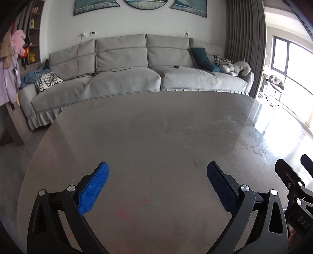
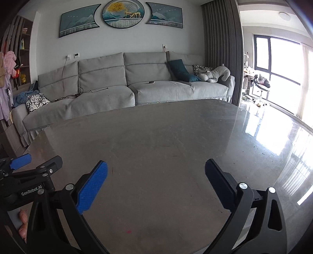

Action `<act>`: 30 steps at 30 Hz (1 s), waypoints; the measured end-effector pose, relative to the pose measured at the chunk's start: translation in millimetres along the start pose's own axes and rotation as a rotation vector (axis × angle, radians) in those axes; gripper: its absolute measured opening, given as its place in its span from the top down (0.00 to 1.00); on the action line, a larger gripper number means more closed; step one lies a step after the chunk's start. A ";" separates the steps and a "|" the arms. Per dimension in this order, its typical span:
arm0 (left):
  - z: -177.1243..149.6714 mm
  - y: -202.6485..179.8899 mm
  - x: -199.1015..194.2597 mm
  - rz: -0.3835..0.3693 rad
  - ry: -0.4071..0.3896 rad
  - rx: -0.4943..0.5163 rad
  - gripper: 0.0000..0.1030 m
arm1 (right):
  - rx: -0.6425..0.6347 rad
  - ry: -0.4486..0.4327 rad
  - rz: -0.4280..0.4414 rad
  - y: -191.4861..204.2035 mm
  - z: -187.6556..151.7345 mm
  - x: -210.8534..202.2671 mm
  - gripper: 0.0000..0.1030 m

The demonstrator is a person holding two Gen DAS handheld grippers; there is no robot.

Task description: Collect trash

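No piece of trash can be made out in either view, so its place and which way it points cannot be told. The glossy grey stone-look table [image 1: 156, 136] shows only faint red smears and scratches near the left gripper, and one small red speck [image 2: 128, 231] in the right wrist view.

The left gripper [image 1: 157, 187], black-framed with blue textured pads [image 1: 93, 190], hangs over the near part of the table with its jaws spread wide and nothing between them. The right gripper [image 2: 156, 185], of the same black and blue build, is likewise wide open and holds nothing, just beside the left one. In the left wrist view the right gripper's body shows at the right edge with the white letters "DAS" [image 1: 303, 221] readable on it. In the right wrist view the left gripper's body at the left edge bears the white writing "GenRobot.AI" [image 2: 31, 192], with the person's fingers [image 2: 23, 222] below it.

Beyond the table's far edge stands a long light-grey fabric sofa [image 2: 127, 91] with a teal cushion [image 2: 179, 70], a black-and-white floral pillow [image 2: 36, 101], a grey plush toy [image 2: 214, 74] and a black cable [image 2: 78, 93]. Above it hangs three-part teal wall art [image 2: 123, 16]. Dark grey curtains [image 2: 221, 48] flank a bright window [image 2: 283, 64].
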State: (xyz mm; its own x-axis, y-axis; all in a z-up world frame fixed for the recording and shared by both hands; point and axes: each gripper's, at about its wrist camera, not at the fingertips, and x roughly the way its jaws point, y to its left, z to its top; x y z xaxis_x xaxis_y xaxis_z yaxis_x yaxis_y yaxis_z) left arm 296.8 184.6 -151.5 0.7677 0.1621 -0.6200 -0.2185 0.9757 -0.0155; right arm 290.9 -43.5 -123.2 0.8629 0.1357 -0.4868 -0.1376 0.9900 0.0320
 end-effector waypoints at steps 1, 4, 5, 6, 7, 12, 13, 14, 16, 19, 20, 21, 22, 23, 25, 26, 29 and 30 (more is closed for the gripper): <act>0.1 2.3 3.0 -0.009 0.009 -0.005 0.05 | -0.007 -0.004 -0.012 2.4 -0.5 0.8 0.04; -0.6 6.0 7.4 0.001 0.017 -0.010 0.05 | -0.022 -0.006 -0.026 5.9 -4.1 1.5 0.04; -2.6 3.5 5.2 0.008 0.012 -0.008 0.05 | -0.021 -0.004 -0.025 5.3 -4.1 2.9 0.04; -2.3 2.8 4.7 0.011 0.007 -0.008 0.05 | -0.018 -0.003 -0.025 5.2 -3.8 3.1 0.04; -2.7 2.5 3.7 0.009 0.004 -0.007 0.05 | -0.015 -0.004 -0.024 5.1 -4.0 2.6 0.04; -5.5 0.6 3.0 0.018 -0.006 0.010 0.05 | -0.017 -0.009 -0.024 5.2 -4.1 0.4 0.04; -6.3 -0.7 2.0 0.017 -0.009 0.013 0.05 | -0.018 -0.010 -0.024 5.5 -4.9 -0.6 0.04; -6.6 -1.2 1.7 0.018 -0.013 0.018 0.05 | -0.018 -0.013 -0.027 4.5 -4.7 -1.8 0.04; -8.1 -3.4 0.0 0.018 -0.019 0.027 0.05 | -0.021 -0.020 -0.030 4.8 -4.3 -3.9 0.04; -9.9 -5.0 -1.6 0.013 -0.028 0.035 0.05 | -0.024 -0.026 -0.038 7.6 -2.1 -2.4 0.04; -10.1 -5.2 -1.7 0.015 -0.029 0.038 0.05 | -0.024 -0.026 -0.039 8.7 -1.5 -2.2 0.04; -10.0 -5.1 -2.4 0.015 -0.032 0.038 0.05 | -0.024 -0.028 -0.042 9.8 -1.5 -2.6 0.04; -9.9 -5.7 -3.2 0.015 -0.034 0.040 0.05 | -0.024 -0.029 -0.045 10.4 -1.2 -2.6 0.04; -9.9 -5.9 -4.0 0.018 -0.037 0.042 0.05 | -0.023 -0.030 -0.045 10.7 -1.0 -2.3 0.04; -9.4 -5.7 -5.2 0.024 -0.044 0.043 0.05 | -0.020 -0.029 -0.044 13.6 -2.9 -2.2 0.04; -9.5 -5.4 -5.1 0.027 -0.044 0.044 0.05 | -0.022 -0.031 -0.046 13.9 -3.0 -2.1 0.04; -9.4 -4.8 -4.8 0.038 -0.048 0.040 0.05 | -0.020 -0.027 -0.045 16.6 -2.5 0.2 0.04; -8.8 -4.3 -4.6 0.042 -0.051 0.041 0.05 | -0.018 -0.026 -0.044 17.7 -2.3 1.3 0.04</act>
State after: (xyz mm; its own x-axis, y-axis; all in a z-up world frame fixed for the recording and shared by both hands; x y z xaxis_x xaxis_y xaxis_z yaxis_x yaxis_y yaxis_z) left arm 288.9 178.4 -155.4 0.7883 0.2096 -0.5786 -0.2274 0.9729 0.0426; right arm 288.5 -25.8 -125.3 0.8804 0.0935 -0.4649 -0.1081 0.9941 -0.0047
